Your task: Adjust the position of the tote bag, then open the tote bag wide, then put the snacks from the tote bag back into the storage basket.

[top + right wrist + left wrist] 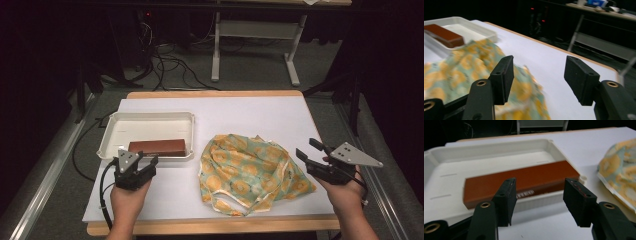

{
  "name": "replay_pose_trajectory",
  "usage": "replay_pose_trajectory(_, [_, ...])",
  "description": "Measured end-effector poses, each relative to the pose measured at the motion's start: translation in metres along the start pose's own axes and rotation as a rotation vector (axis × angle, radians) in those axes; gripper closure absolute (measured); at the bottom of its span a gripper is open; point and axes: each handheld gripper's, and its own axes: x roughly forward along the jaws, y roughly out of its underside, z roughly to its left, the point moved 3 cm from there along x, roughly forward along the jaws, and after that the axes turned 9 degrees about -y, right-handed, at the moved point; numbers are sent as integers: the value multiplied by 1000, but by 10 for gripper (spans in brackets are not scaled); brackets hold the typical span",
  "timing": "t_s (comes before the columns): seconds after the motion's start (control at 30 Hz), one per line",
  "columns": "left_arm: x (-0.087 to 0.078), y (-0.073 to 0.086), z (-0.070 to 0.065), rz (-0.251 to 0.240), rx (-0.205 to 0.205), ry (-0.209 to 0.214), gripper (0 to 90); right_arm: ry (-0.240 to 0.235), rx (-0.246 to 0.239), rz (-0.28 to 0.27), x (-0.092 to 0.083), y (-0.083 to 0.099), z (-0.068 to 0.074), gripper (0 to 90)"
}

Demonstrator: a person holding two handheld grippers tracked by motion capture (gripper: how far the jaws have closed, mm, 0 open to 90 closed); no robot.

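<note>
The brown block (157, 146) lies in the white tray (116, 131), long axis across the left tool (148, 161), just ahead of its wide, empty jaws. The right tool (311, 148), also agape and empty, sits beside the patterned cloth (250, 172) on the bench (260, 112).

Glossy brown block (524, 180), white plastic tray (499, 150), printed cloth (250, 172).

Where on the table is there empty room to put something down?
Bare white table top lies behind the crumpled yellow-and-teal patterned cloth, right of the white plastic tray. The tray's back half is free; the brown rectangular block fills its front. Near the cloth it's crowded.
</note>
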Motion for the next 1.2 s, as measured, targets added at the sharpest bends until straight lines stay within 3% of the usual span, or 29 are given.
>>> replay_pose_trajectory(0.1, [2, 11, -4, 23, 50, 16, 402, 53, 25, 23, -7, 19, -11, 405])
replay_pose_trajectory(0.3, [-2, 21, 1, 39, 21, 57, 378, 113, 94, 58, -8, 50, -23, 371])
replay_pose_trajectory(0.47, [-2, 21, 2, 33, 16, 49, 376, 129, 118, 61, -11, 60, -25, 372])
replay_pose_trajectory(0.63, [-1, 23, -1, 39, 52, 42, 372, 137, 120, 91, -8, 70, -26, 372])
replay_pose_trajectory(0.87, [2, 27, 4, 56, 57, 32, 353, 157, 145, 114, -4, 80, -30, 359])
replay_pose_trajectory(1.2, [3, 28, 11, 58, 40, 33, 311, 179, 176, 116, -9, 88, -35, 341])
